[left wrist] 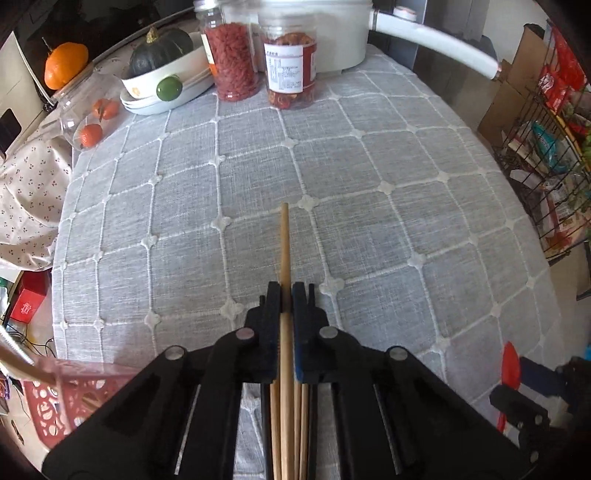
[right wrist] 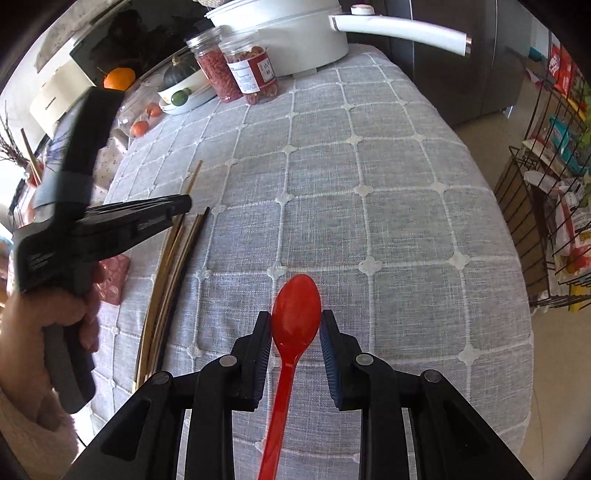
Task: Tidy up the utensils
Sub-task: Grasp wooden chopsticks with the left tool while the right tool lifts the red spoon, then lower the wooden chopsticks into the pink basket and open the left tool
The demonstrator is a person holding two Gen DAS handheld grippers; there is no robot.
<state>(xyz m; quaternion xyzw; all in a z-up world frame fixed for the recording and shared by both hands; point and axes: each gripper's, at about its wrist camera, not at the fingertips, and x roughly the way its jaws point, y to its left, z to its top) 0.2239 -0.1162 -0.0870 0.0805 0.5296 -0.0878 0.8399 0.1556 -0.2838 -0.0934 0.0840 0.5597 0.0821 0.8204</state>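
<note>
On the worktop (left wrist: 369,147), which is covered by a grey cloth stitched in white squares, the left tongs (left wrist: 285,291) are clamped on a single pale wooden chopstick (left wrist: 284,236); its tip reaches out past the fingertips over the cloth, and more chopsticks (left wrist: 301,424) lie under the tool's body just beside it. From the right wrist view, the same tool points steeply down at a bundle of chopsticks (right wrist: 173,266) lying near the left edge of the cloth, a hand (right wrist: 40,314) wrapped round its grip. The right tongs (right wrist: 295,317) are clamped on a red plastic spoon (right wrist: 295,306), the pads pressing either side of its bowl, the handle running back beneath the tool. A pink perforated basket (left wrist: 51,402) sits at the near left edge of the worktop. Along the far edge stand two clear jars of red dried goods (left wrist: 231,62), a white pot (left wrist: 332,33) with a long handle, and a dish holding a dark green squash (left wrist: 160,50).
</note>
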